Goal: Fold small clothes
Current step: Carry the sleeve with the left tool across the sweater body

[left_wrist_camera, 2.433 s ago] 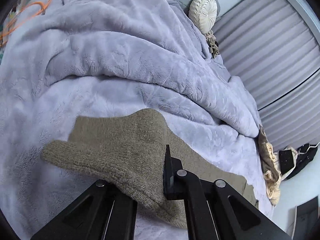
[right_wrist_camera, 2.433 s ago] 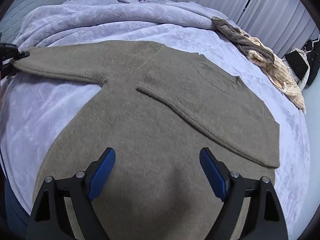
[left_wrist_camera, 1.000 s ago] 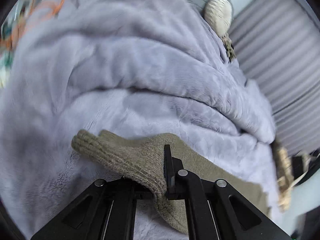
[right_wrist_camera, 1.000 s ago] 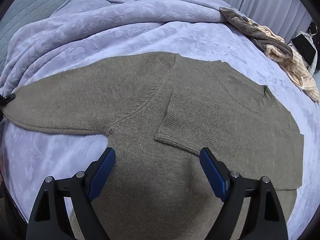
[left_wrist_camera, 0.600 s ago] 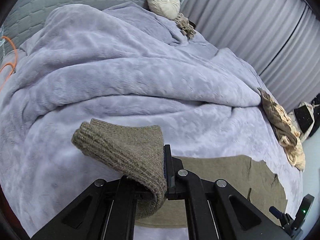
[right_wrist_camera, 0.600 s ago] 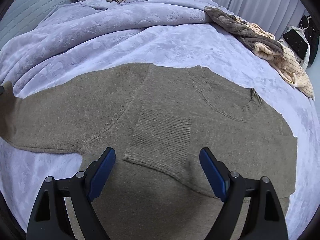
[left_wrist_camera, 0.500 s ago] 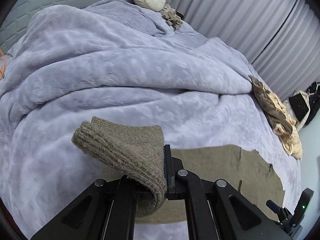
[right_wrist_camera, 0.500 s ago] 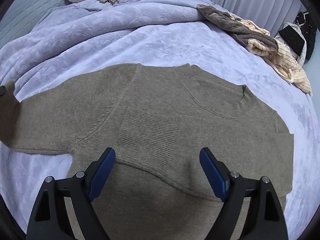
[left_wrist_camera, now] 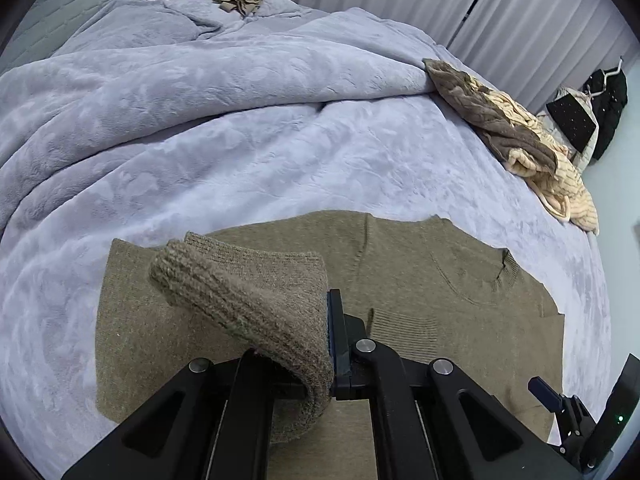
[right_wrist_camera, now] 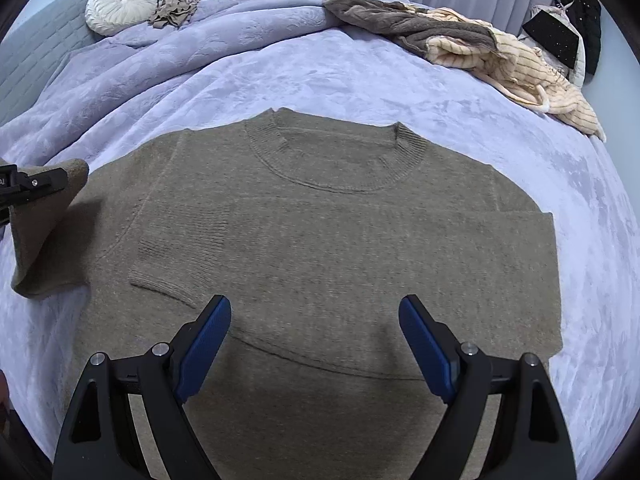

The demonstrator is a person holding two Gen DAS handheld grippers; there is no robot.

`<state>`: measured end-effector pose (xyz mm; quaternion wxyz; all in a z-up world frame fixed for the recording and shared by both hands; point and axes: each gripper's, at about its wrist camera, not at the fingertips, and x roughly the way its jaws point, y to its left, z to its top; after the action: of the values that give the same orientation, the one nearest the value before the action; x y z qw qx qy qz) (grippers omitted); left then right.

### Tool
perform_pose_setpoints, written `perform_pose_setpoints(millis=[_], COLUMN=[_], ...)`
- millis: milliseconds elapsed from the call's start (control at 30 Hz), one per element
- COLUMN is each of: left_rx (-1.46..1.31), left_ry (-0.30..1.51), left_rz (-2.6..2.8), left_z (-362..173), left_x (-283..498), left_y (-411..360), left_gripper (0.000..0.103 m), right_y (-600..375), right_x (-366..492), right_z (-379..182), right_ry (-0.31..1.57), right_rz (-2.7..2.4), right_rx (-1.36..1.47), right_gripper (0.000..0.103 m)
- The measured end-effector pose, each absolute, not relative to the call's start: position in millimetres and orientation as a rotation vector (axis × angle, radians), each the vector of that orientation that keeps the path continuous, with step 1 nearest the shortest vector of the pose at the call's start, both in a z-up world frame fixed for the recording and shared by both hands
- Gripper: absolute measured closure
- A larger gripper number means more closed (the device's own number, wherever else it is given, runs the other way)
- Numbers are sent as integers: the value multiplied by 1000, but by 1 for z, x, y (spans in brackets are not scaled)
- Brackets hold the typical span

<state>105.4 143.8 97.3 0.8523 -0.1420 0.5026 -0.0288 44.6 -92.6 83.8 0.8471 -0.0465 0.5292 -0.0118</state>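
My left tongs (left_wrist_camera: 326,344) are clamped on the ribbed cuff of the sweater's sleeve (left_wrist_camera: 248,300), which curls up and over the pinch and hangs down between the two black arms. The sleeve is lifted off the bed, and in the right wrist view it shows at the far left edge, a folded flap of the same olive-brown knit held up by the left tongs (right_wrist_camera: 24,188) above the sweater's shoulder.

The sweater (right_wrist_camera: 340,240) lies flat on the lavender blanket (right_wrist_camera: 360,76), neck hole toward the far side of the bed, hem toward me. Its other sleeve (right_wrist_camera: 184,252) is already folded across the chest, the ribbed cuff lying just ahead of my right tongs' left finger.

My right tongs (right_wrist_camera: 316,340) are spread wide — the blue pads (right_wrist_camera: 204,340) stand well apart with nothing between them — and they hang over the lower middle of the sweater.

Farther back on the bed, a heap of clothes (right_wrist_camera: 472,48) — a brown knit on top of a cream striped one — lies near the right edge. A round white cushion (right_wrist_camera: 120,6) rests against the grey headboard (right_wrist_camera: 36,52), with a small crumpled beige garment (right_wrist_camera: 174,10) just beside it.
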Motion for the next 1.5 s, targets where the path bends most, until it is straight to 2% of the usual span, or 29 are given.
perform_pose_setpoints(millis=[633, 1100, 1500], left_rx=[-82, 50, 129], left_ry=[1078, 1067, 1088], left_rz=[-180, -271, -318], left_z=[107, 112, 94], left_x=[98, 77, 59], left_y=[-18, -109, -161], left_gripper=[97, 97, 97], right_y=[-188, -240, -278], right_x=[27, 16, 5], right_z=[95, 99, 93], right_ry=[1067, 1034, 1024], right_rz=[-65, -99, -124], right_rx=[2, 60, 115], right_gripper=[15, 15, 15])
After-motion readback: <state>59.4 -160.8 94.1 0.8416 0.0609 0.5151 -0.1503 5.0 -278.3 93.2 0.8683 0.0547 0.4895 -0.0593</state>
